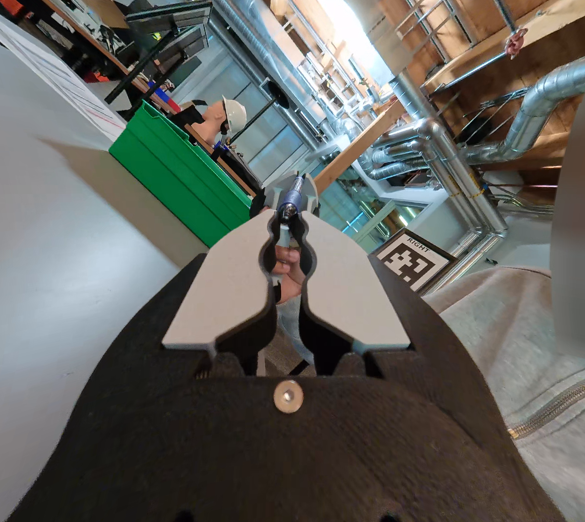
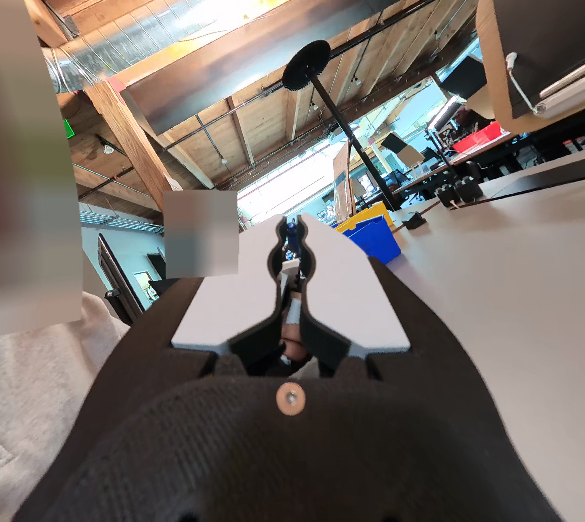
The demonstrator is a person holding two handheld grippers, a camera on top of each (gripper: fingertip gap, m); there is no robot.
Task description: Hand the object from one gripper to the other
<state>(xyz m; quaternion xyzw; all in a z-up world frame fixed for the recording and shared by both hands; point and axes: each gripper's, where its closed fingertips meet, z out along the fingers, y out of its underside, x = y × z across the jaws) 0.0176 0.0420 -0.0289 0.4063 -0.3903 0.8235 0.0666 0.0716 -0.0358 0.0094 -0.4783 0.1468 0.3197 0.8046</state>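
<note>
left tongs (image 1: 286, 215): nearly clenched, tips pinching the silver end of the pen (image 1: 288, 201).
right tongs (image 2: 292, 218): clenched on the pen's blue barrel, meeting the left pair tip to tip.
pen: blue and silver, held in the air between both tongs, above the desk (image 2: 474, 269).
hand (image 1: 286, 269): seen behind the left tongs.
bins: green bin (image 1: 177, 171) on the desk; blue bin (image 2: 375, 236) and yellow bin (image 2: 364, 218) near its far edge.

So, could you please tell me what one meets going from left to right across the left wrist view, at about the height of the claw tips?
Green plastic bin → blue-gripped metal pen at the left claw tips → black-and-white square marker board → person's beige sleeve.
</note>
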